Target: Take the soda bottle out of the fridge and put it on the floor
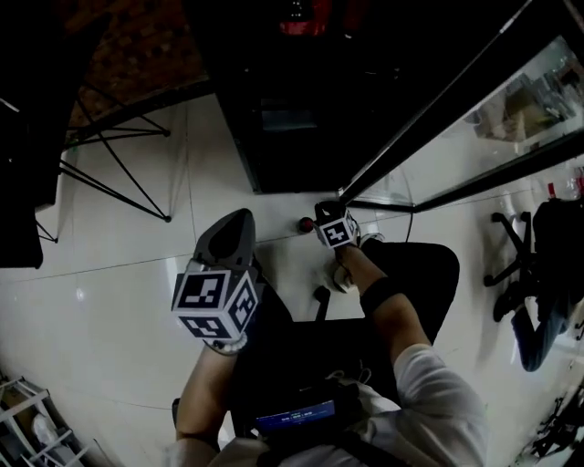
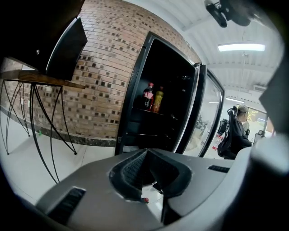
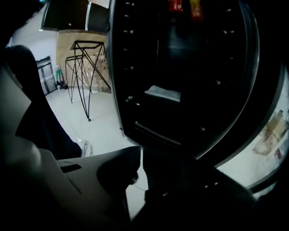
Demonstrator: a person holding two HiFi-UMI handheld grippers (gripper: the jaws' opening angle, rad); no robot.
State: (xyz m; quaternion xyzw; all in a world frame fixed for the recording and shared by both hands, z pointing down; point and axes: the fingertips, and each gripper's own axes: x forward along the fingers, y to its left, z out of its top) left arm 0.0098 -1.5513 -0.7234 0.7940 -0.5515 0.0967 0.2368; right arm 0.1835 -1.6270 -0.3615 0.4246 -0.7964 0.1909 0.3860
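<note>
The black fridge (image 1: 292,137) stands open, its glass door (image 1: 438,119) swung out to the right. On an upper shelf a red-labelled soda bottle (image 2: 148,96) stands beside an orange-yellow bottle (image 2: 157,99); both also show at the top of the right gripper view, soda bottle (image 3: 175,4) left. A small red round thing (image 1: 306,223), like a cap seen from above, sits on the white floor by the fridge's foot. My right gripper (image 1: 326,212) is low, just right of it, jaws together with nothing seen between them (image 3: 141,151). My left gripper (image 1: 239,217) hangs shut and empty (image 2: 146,153), further left.
A black wire-legged table (image 2: 40,79) with a dark screen (image 2: 67,49) stands against the brick wall left of the fridge. A person sits on an office chair (image 1: 525,264) to the right. A white rack (image 1: 27,420) is at the lower left. My own legs are below the grippers.
</note>
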